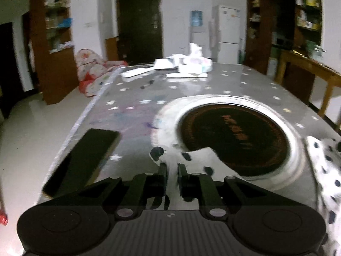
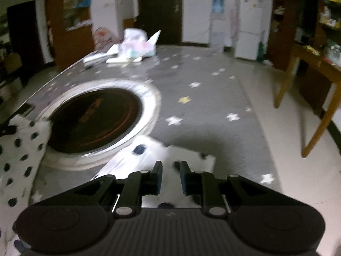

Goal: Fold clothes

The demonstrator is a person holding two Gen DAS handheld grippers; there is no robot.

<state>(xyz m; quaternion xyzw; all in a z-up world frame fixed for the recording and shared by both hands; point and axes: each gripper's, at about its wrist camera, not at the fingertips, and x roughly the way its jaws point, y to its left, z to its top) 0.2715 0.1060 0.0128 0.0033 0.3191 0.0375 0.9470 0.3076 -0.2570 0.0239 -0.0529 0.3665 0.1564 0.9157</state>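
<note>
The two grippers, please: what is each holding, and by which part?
Both grip the white polka-dot garment: left gripper pinches a bunched edge, right gripper a flat edge near its corner.

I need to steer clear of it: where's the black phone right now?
The black phone lies flat near the table's left edge in the left wrist view, left of the left gripper and the round stove inset.

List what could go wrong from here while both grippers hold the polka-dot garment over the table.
1. The left gripper pinches only a narrow strip of the polka-dot garment; a tug might pull it free.
2. The cloth drapes over the round cooktop, so dragging could snag on its raised rim.
3. The phone lies near the table edge beside the left gripper; a sweep might knock it off.
</note>
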